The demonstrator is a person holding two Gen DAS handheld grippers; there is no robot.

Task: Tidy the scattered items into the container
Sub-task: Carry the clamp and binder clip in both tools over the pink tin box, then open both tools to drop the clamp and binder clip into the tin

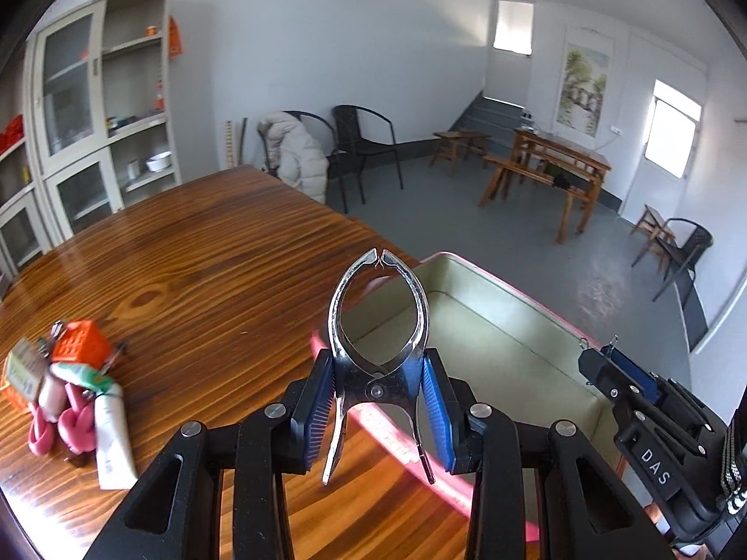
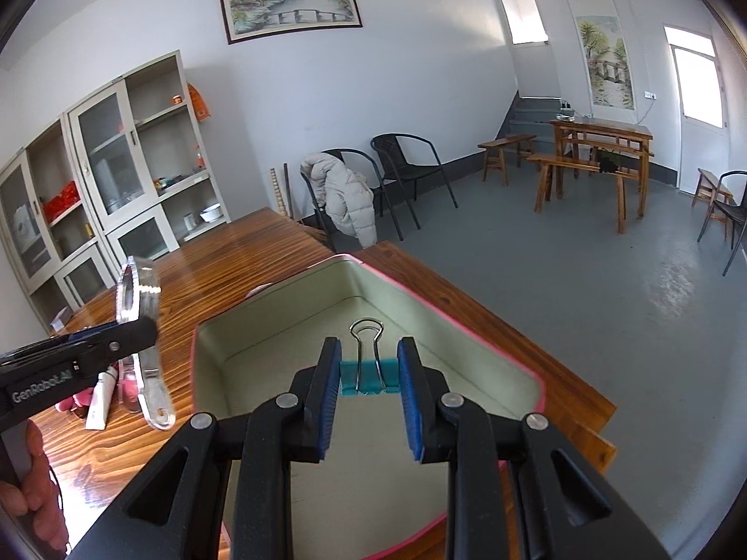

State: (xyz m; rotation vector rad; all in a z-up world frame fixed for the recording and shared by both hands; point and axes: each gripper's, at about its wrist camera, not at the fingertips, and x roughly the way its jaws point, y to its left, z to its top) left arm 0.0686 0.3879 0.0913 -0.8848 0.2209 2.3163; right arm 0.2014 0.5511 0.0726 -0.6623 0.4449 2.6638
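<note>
My left gripper [image 1: 378, 375] is shut on a large metal spring clamp [image 1: 378, 317], held upright above the near left rim of the pink tin container [image 1: 490, 326]. My right gripper [image 2: 369, 375] is shut on a teal binder clip [image 2: 369, 375], held over the open container [image 2: 289, 322], whose pale inside looks bare. The left gripper with the clamp [image 2: 140, 326] also shows at the left of the right wrist view. The right gripper [image 1: 621, 373] shows at the right of the left wrist view. A pile of scattered items [image 1: 70, 396] lies on the wooden table [image 1: 210, 256] at left: an orange block, pink pieces, a white tube.
The container sits near the table's right edge, with grey floor beyond. Black chairs [image 2: 406, 172], one with a pale jacket, stand behind the table. Cabinets [image 2: 116, 163] line the left wall. A wooden table and benches [image 2: 597, 154] stand far right.
</note>
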